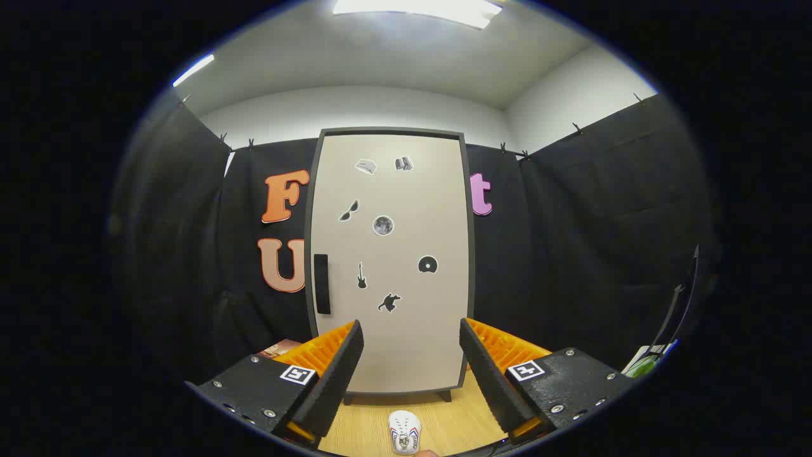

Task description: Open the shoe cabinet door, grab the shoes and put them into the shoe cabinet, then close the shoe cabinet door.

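Clearly spread and empty, the gripper point(411, 374) faces the closed cabinet door point(390, 266); approaching off-line could miss the handle point(321, 284) at its left edge

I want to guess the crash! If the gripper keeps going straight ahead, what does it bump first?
Probably the closed shoe cabinet door. The open gripper points at its lower part; the shoe lies lower, on the floor.

We find no readable text. The shoe cabinet door point(390, 266) carries only picture stickers; each finger mount point(297, 374) of the spread gripper point(411, 365) bears a square coded marker.
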Available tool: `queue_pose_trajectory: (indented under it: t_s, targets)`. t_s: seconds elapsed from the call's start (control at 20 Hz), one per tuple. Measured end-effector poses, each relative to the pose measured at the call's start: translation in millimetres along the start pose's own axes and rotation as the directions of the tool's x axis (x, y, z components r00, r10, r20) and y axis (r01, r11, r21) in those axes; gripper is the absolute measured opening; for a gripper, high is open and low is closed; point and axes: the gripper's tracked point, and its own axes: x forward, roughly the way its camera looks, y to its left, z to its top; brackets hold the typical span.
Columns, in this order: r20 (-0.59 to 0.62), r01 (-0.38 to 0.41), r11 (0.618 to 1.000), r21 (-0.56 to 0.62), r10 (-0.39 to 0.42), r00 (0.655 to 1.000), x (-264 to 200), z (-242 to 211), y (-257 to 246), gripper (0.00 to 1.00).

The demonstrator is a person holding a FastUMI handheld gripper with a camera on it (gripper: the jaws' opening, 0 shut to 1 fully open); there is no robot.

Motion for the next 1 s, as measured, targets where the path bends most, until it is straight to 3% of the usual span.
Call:
queue_pose_trajectory:
  t_s: [1.0]
  targets:
    - [-0.047,-0.016,1.0,-0.026,0.014,0.999,31,-14,41,0.95]
